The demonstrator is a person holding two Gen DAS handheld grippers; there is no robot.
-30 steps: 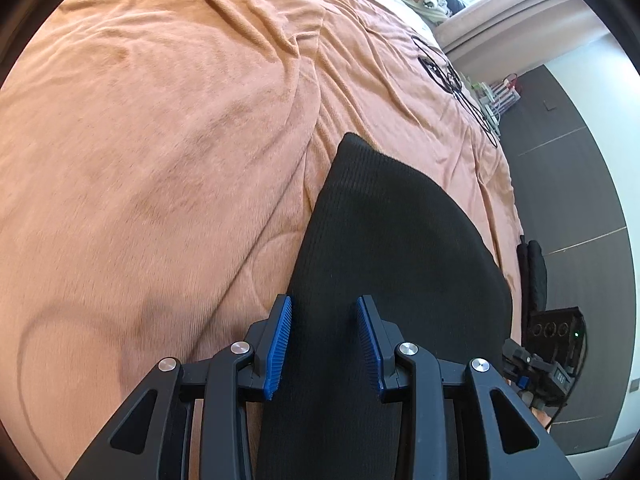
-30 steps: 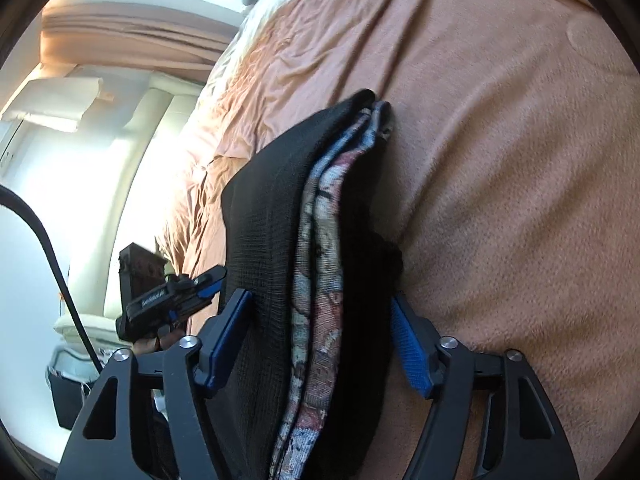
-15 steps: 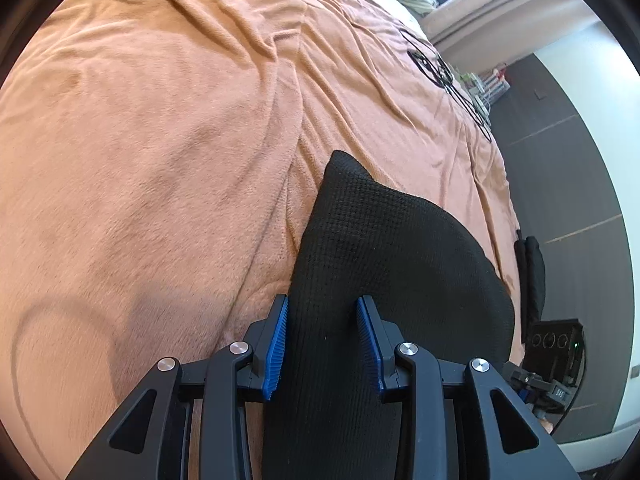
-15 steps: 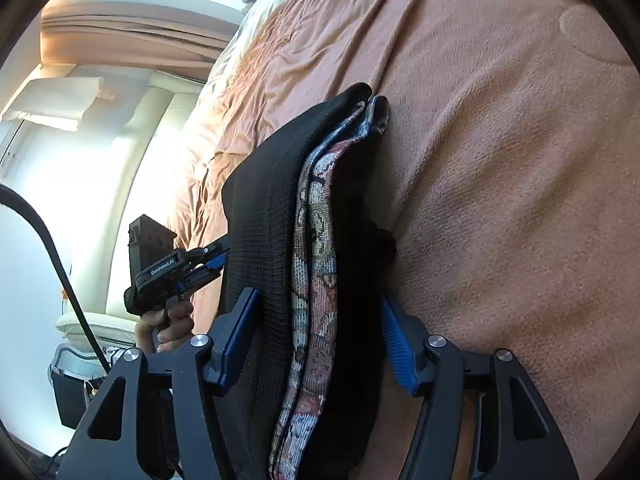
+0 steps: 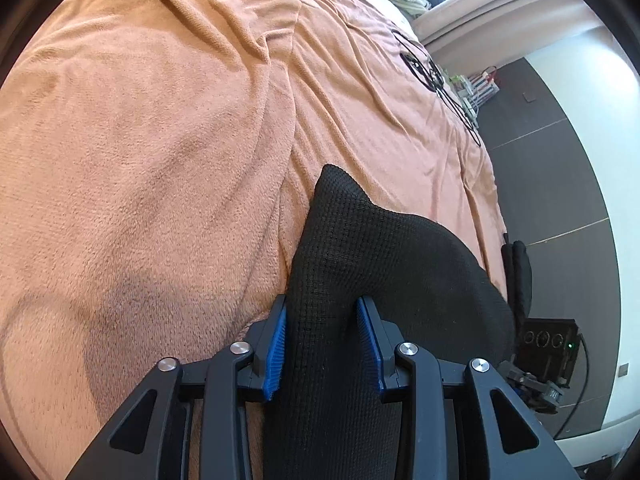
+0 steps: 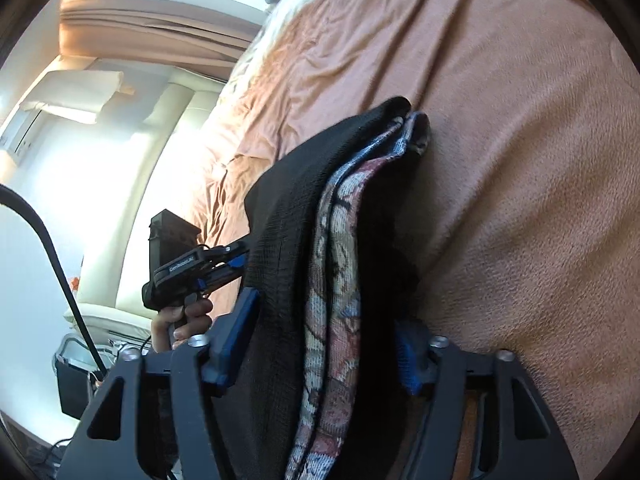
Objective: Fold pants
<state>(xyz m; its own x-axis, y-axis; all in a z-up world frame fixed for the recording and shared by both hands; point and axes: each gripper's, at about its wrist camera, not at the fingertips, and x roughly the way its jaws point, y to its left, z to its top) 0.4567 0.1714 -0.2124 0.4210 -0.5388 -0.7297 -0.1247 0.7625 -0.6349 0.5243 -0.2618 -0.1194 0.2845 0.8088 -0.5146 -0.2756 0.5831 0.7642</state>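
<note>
item: pants (image 5: 384,264), black knit outside with a patterned lining (image 6: 340,264) showing along the stacked edges; already doubled into a thick bundle, lying on the orange blanket (image 5: 160,140) near its edge, the far corner of the bundle pointing up the blanket. left gripper (image 5: 322,332): blue pads either side of one end of the bundle, jaws partly drawn in and pinching the black cloth, which bulges between them. right gripper (image 6: 320,332): jaws closing, the layered edge of the pants between them; the left pad touches black cloth, the right pad is half hidden under the bundle, so whether the grip is fully firm cannot be told. seen from the right wrist, a hand (image 6: 180,320) holds the other tool beside the pants, off the blanket's edge. step in hand, as judged: securing both ends before a further fold. next move calls for: both grips firm through all layers, then lifting together and carrying one end over the other without the lining slipping out.
</note>
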